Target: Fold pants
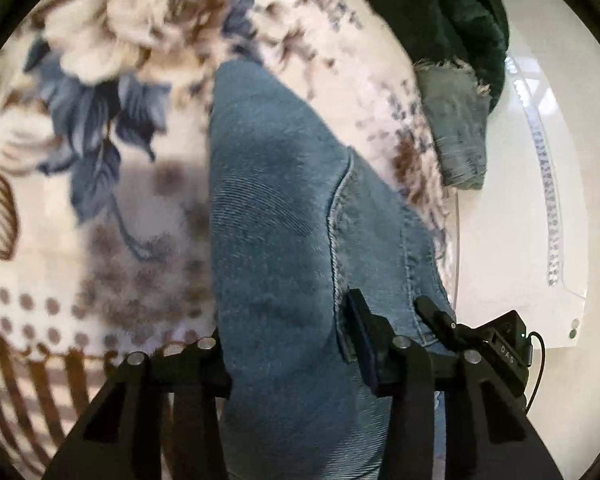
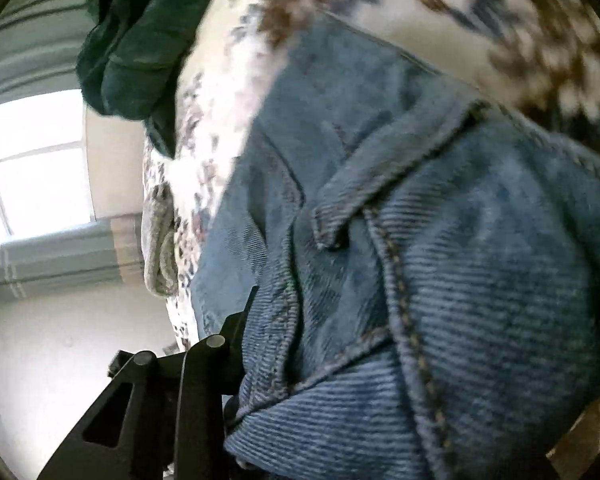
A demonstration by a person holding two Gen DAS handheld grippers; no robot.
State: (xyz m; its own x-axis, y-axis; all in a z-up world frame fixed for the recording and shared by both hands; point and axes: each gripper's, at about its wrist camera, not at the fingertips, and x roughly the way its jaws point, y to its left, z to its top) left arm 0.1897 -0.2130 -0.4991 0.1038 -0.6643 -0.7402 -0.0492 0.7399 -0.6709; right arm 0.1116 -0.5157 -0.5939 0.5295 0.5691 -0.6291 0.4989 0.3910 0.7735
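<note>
Left gripper [image 1: 288,344] points down over the floral cream-and-blue fleece blanket [image 1: 112,128], its black fingers pinching a bunch of the blue denim pants [image 1: 276,208], which hang forward from it. Right gripper [image 2: 300,344] tilts upward, denim waistband [image 2: 380,208] bunched between and ahead of its fingers; only one finger shows, so its grip cannot be told.

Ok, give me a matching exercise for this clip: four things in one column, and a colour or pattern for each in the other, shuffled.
Things:
1. pants
2. blanket
3. plush fabric
4. floor

Looks:
A. dark green
B. blue denim
C. glossy white
D. cream with blue and brown flowers

Pairs: 1-B, 2-D, 3-A, 4-C
</note>
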